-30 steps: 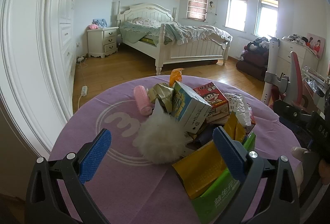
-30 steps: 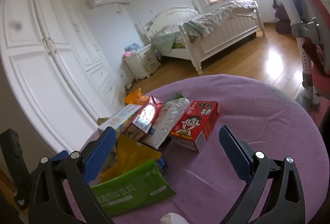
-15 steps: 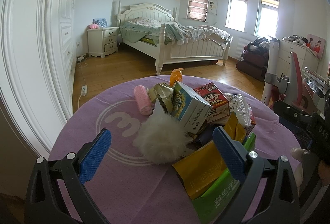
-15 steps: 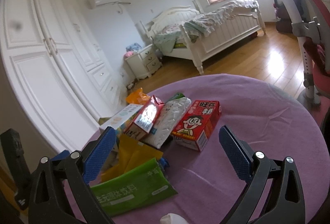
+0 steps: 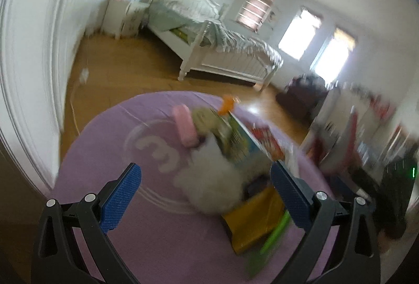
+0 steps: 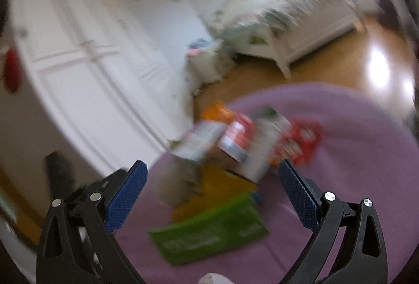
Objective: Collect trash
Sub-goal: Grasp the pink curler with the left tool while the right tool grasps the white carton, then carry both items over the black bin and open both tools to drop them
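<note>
A heap of trash lies on the round purple table [image 5: 110,150]. In the blurred left wrist view I see a white fluffy ball [image 5: 212,179], a pink roll [image 5: 184,125], a blue-green carton [image 5: 241,142], a red carton [image 5: 267,138], and yellow [image 5: 251,221] and green [image 5: 272,234] packets. My left gripper [image 5: 205,195] hangs open just short of the fluffy ball. The right wrist view shows the green packet [image 6: 209,234], yellow packet [image 6: 222,184], red carton [image 6: 301,140] and a striped carton [image 6: 199,142]. My right gripper [image 6: 212,189] is open above the packets, holding nothing.
White wardrobe doors [image 6: 86,69] stand close to the table's left side. A white bed [image 5: 207,48], a nightstand [image 5: 125,17] and wooden floor [image 5: 123,74] lie beyond the table. The other gripper's dark body [image 5: 395,195] shows at the right edge of the left wrist view.
Both views are now motion-blurred and tilted; both grippers have swung, the scene rotating in each frame. The trash heap has stayed put and both grippers remain open.
</note>
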{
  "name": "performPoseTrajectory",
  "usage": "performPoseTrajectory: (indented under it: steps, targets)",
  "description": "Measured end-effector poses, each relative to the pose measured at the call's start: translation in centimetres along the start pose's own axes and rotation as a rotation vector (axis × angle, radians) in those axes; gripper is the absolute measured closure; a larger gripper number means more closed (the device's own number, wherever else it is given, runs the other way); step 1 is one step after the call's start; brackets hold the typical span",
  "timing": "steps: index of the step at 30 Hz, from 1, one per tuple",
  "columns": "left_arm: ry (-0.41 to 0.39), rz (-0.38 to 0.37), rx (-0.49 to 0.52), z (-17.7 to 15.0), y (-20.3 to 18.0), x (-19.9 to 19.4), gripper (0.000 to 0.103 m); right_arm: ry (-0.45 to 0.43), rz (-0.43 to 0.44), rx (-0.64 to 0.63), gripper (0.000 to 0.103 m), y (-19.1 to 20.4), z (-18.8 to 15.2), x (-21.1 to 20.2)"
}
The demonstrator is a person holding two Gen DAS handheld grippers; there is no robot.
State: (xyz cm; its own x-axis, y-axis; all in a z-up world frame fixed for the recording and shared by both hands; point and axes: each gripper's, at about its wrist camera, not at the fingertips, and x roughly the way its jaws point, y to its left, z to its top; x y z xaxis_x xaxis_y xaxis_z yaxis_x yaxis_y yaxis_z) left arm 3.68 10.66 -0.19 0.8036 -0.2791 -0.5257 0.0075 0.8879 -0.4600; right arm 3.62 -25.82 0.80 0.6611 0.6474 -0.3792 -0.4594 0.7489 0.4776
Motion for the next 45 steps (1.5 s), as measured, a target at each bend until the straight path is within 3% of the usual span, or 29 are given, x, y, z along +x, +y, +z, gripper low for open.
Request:
performPoseTrajectory:
  steps: [3,6,10,12,16,22,25,27,29,31,33,35,41,45]
  targets:
    - [-0.004,0.034,-0.001,1.8,1.3,0.4,0.005,0.025,0.032,-0.109,0.004,3.8,1.9,1.3]
    - [0.012,0.037,0.021,2.6,1.2,1.5,0.005,0.128,-0.006,-0.169,0.01,6.2,2.7,5.8]
    - [0.041,0.05,0.056,2.8,0.7,2.7,0.005,0.338,-0.095,-0.135,0.026,6.2,2.0,12.5]
    - [0.067,0.056,0.068,2.9,0.6,3.6,0.005,0.384,-0.118,-0.123,0.033,6.2,1.3,14.3]
    - [0.129,0.065,0.082,3.5,0.9,6.4,0.005,0.397,-0.167,-0.135,0.054,6.2,0.1,15.1]
    - [0.181,0.095,0.126,4.9,0.4,10.6,0.009,0.296,-0.11,-0.048,0.06,4.6,0.1,11.2]
    - [0.236,0.143,0.154,5.2,0.2,13.0,0.03,0.263,-0.084,-0.015,0.061,3.8,0.3,8.6]
    - [0.288,0.17,0.158,4.9,0.3,14.8,0.04,0.244,-0.078,-0.003,0.062,3.9,-0.1,7.0]
    - [0.298,0.167,0.164,4.5,0.3,15.3,0.043,0.232,-0.079,-0.003,0.062,3.8,-0.3,6.0]
    - [0.291,0.152,0.177,4.0,-0.1,15.2,0.061,0.222,-0.079,-0.003,0.062,3.5,-0.2,5.8]
    - [0.277,0.118,0.151,3.9,-0.4,14.4,0.072,0.205,-0.075,0.001,0.063,3.4,-0.2,5.2]
    - [0.236,0.141,0.161,3.7,-0.6,12.9,0.075,0.174,-0.054,0.017,0.063,3.0,0.1,3.8]
    - [0.063,0.065,0.136,4.2,-2.3,4.6,0.075,0.039,0.033,0.055,0.063,1.6,2.2,-1.0]
    - [0.032,-0.025,0.192,3.8,-6.8,1.2,0.075,-0.096,-0.035,0.049,0.063,0.0,3.3,-6.6]
